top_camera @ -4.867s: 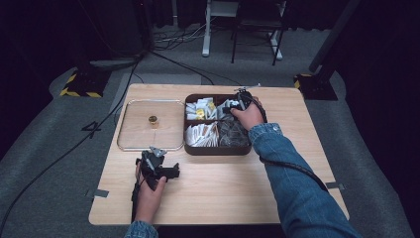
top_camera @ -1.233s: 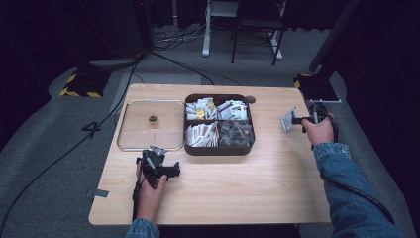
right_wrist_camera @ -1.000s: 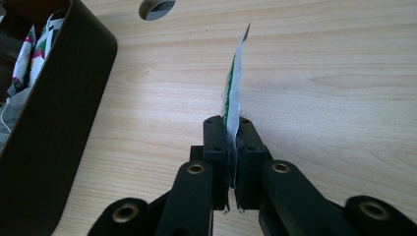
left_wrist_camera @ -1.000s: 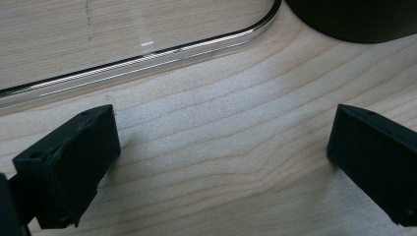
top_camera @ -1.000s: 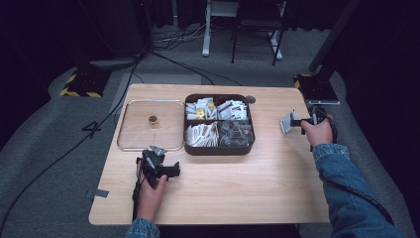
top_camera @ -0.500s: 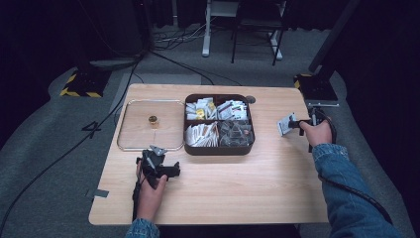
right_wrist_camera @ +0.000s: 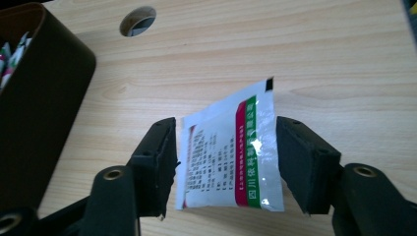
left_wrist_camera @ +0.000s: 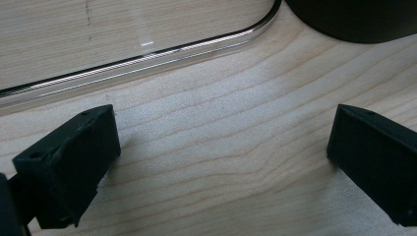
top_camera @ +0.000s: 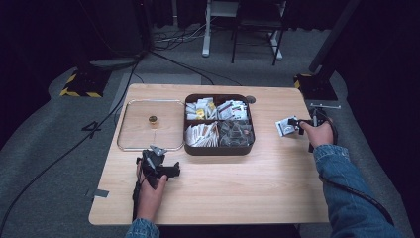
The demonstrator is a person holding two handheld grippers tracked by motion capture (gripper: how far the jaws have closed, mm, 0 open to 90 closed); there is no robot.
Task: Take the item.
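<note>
Since the earlier frames the right gripper [right_wrist_camera: 226,162] has carried one sachet [right_wrist_camera: 231,157] out of the brown tray [top_camera: 218,148] to the table's right side; its jaws have just been opening, and the sachet is lying flat between them, unpinched, long axis running near to far. One sachet, one tray, one glass lid [top_camera: 148,126]. The left gripper [left_wrist_camera: 223,162] is resting wide open, empty.

tabletop [top_camera: 233,183]: 1 | brown divided box [top_camera: 218,149]: 1, mid-tabletop, 4 compartments, each with a pile of sachets too many to count | loose sachet [top_camera: 285,126]: 1, right of the box | clear tray [top_camera: 130,144]: 1, left of the box | small jar [top_camera: 152,119]: 1, in the tray | tools: 2, left tool [top_camera: 157,163], right tool [top_camera: 298,125]
</note>
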